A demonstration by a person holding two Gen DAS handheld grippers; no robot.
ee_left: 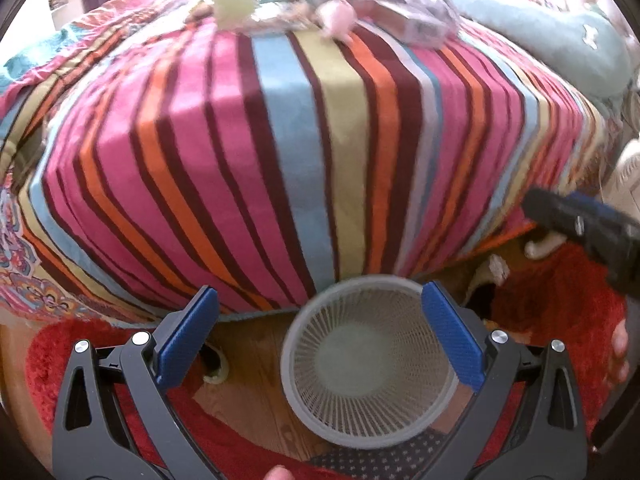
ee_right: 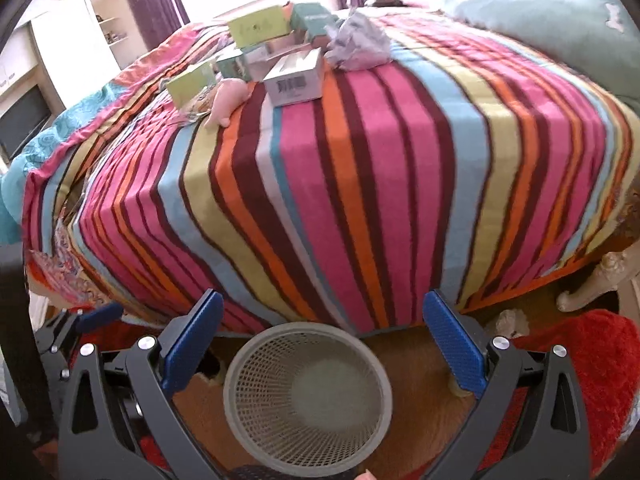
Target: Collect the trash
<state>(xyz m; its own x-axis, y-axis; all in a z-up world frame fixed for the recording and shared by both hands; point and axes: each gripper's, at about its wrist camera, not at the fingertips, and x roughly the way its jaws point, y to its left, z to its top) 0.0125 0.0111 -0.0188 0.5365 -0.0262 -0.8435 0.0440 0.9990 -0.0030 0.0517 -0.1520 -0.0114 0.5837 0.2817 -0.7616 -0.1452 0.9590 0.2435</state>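
Note:
A grey mesh waste basket (ee_left: 370, 432) stands empty on the wooden floor at the foot of the bed; it also shows in the right wrist view (ee_right: 308, 450). Trash lies at the far side of the striped blanket (ee_right: 360, 168): a white barcode box (ee_right: 295, 78), green boxes (ee_right: 260, 28), crumpled paper (ee_right: 358, 42) and a pink soft item (ee_right: 228, 98). The same pile is blurred in the left wrist view (ee_left: 320, 12). My left gripper (ee_left: 320, 316) is open and empty above the basket. My right gripper (ee_right: 322, 318) is open and empty above it too.
Red shaggy rugs (ee_left: 560, 300) lie on the floor either side of the basket. A teal pillow (ee_right: 540, 20) lies at the bed's far right. A carved bed leg (ee_right: 600, 280) stands at the right. White shelves (ee_right: 80, 40) stand at the far left.

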